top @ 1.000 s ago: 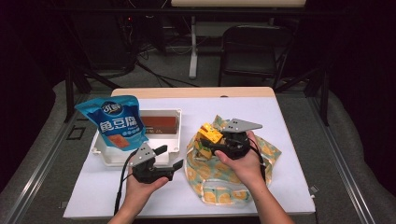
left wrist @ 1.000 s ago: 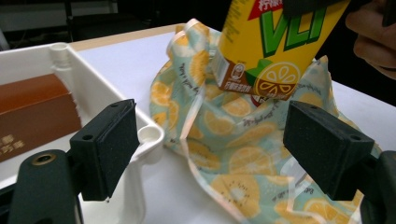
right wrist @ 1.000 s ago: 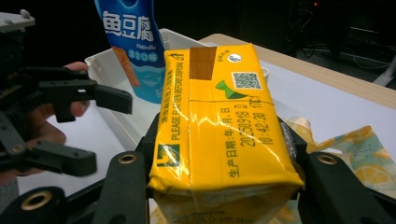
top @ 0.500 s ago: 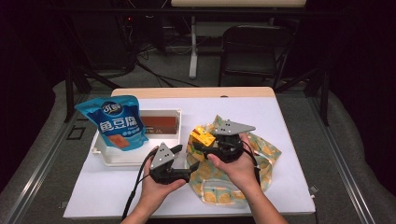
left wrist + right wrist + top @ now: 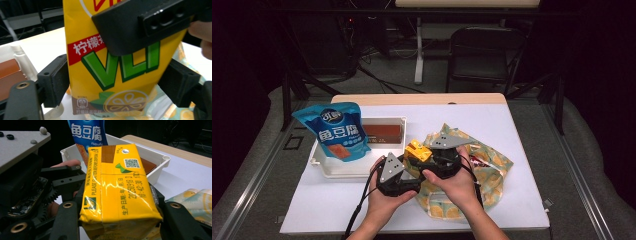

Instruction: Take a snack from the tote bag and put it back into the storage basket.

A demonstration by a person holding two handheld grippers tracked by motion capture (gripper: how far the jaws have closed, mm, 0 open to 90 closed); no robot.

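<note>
A yellow lemon-tea carton (image 5: 416,149) hangs above the table between both hands. My right gripper (image 5: 424,153) is shut on it. In the right gripper view the carton (image 5: 120,182) lies lengthwise between the black jaws, brown top end away from me. My left gripper (image 5: 411,164) comes in from the left. Its jaws have just been closing a little and flank the carton's printed front (image 5: 120,65), close against both side edges without squeezing it. One of the right gripper's fingers (image 5: 140,25) crosses the carton's upper part.
A white tray (image 5: 328,167) at the left holds a brown block (image 5: 383,133) and an upright blue snack bag (image 5: 337,132). A lemon-patterned cloth bag (image 5: 492,172) lies under and right of the hands. The table's front edge is near the person's forearms.
The left hand has carried its gripper right and up to the carton. The right gripper, still holding the carton, has shifted left to meet it.
</note>
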